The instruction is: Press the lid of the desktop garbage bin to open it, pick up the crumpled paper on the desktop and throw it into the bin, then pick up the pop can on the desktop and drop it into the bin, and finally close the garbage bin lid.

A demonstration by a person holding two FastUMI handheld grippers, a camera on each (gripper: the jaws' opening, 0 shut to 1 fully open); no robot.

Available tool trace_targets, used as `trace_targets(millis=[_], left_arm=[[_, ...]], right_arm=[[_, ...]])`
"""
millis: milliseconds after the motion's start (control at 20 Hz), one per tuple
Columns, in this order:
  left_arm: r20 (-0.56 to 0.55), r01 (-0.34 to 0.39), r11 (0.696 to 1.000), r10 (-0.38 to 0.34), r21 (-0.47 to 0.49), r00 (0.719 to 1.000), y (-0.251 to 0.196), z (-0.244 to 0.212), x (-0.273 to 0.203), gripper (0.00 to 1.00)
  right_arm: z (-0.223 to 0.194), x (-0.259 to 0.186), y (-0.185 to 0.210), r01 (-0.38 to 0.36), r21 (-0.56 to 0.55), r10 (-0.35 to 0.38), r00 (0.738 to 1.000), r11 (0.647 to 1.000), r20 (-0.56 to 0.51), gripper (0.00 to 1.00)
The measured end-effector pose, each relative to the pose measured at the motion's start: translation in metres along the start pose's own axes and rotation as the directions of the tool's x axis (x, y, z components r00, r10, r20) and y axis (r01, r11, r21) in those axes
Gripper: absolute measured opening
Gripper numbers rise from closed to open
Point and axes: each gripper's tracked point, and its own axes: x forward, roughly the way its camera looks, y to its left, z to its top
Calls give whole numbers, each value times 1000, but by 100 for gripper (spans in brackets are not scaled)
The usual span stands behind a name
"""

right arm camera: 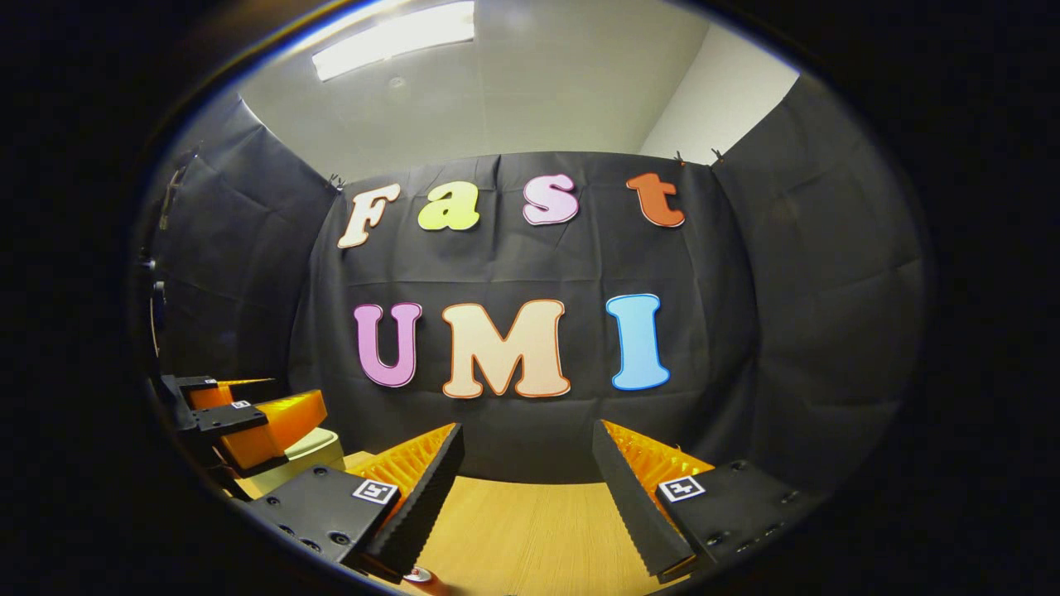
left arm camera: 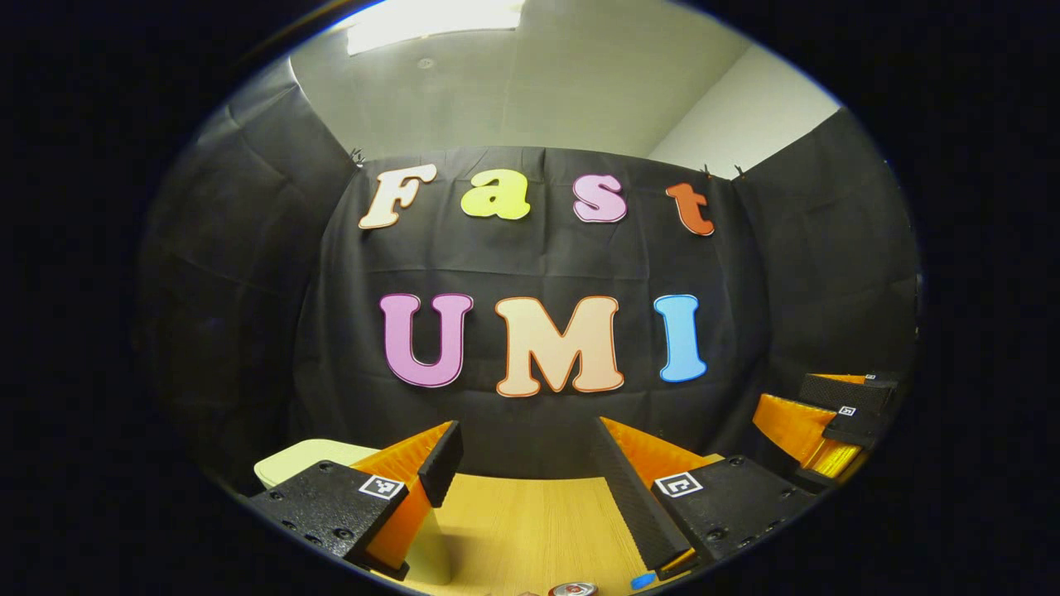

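Both grippers aloft, nothing held

Overhead, left gripper [left arm camera: 530, 488] and right gripper [right arm camera: 530, 497] hang with fingers wide and empty above the wooden desk [left arm camera: 530, 530]. Pale bin [left arm camera: 306, 463] sits far left; pop can [left arm camera: 573, 589] lies at the near edge.

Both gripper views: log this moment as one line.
left gripper: open, empty | right gripper: open, empty | bin: lid down | pop can: on desktop
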Motion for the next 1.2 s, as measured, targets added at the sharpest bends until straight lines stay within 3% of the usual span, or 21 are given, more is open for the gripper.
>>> trace_targets(millis=[300,700,850,900,950,1200], left_arm=[[-5,2,999,-2,32,1000,4,-1,5,93],[15,12,999,-13,47,1000,10,7,3,37],[6,-26,998,26,63,1000,26,6,1,16],[5,-41,997,41,64,999,30,6,1,13],[3,-55,996,55,64,998,37,6,0,0],[-5,-81,995,81,60,997,62,2,-2,0]], right_arm=[[-8,3,-1,0,-1,0,1000,1000,-17,98],[-10,0,7,-8,-8,8,1000,1000,-17,98],[-10,1,15,-17,-4,17,1000,1000,-16,96],[-10,1,18,-20,-3,20,1000,1000,-15,98],[-11,2,20,-23,-3,23,1000,1000,-17,98],[-14,9,43,-52,6,52,999,999,-12,98]])
